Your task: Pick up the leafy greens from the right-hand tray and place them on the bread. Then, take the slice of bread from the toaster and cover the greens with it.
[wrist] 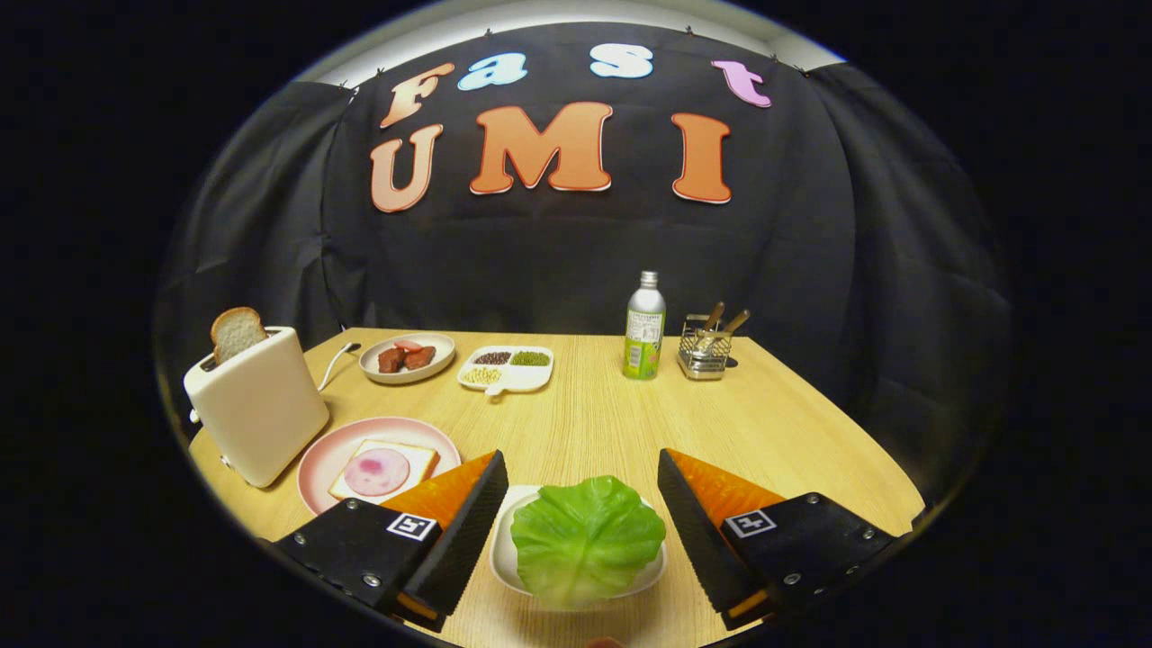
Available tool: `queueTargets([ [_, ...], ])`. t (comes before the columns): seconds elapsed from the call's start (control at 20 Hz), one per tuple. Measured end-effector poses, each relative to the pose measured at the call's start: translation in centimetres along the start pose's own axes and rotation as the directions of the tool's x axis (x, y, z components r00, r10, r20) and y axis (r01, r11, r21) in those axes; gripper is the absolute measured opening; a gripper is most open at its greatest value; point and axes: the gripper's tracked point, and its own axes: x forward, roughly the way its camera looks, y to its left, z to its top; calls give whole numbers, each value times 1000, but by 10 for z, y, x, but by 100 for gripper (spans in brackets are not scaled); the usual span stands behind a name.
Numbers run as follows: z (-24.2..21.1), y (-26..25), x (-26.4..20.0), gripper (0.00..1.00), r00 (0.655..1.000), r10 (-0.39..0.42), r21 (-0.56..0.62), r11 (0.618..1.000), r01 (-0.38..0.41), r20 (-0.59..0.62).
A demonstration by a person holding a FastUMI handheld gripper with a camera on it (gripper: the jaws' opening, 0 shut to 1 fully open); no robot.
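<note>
While the claw [580, 499] stands spread wide and released, the leafy greens [587, 538] lie on a white tray [501, 553] between its fingers, untouched.

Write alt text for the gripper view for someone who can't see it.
An open gripper straddles a green lettuce leaf on a white dish. Beside it, a pink plate holds bread topped with ham; a toaster holds another bread slice.

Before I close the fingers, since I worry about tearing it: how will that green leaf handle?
The lettuce leaf looks thin and crinkled, so probably light and floppy, likely to droop when lifted. It lies loose on its white dish, so it may slide. The gripper is open, fingers either side.
</note>
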Motion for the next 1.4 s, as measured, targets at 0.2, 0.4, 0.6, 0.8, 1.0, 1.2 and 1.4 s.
queueTargets([
  [0.2,-32,7,11,100,995,17,5,1000,-17,-102],
  [0.4,-55,4,22,100,986,8,19,1000,-5,-165],
  [0.6,-71,1,27,100,978,-3,13,1000,5,-209],
  [0.8,-82,6,28,100,968,18,20,1000,-13,-249],
  [1.0,-89,4,30,97,961,12,18,1000,-7,-276],
  [1.2,-93,2,30,86,958,5,27,1000,3,-286],
  [1.4,-92,4,29,69,960,8,11,1000,-5,-280],
])
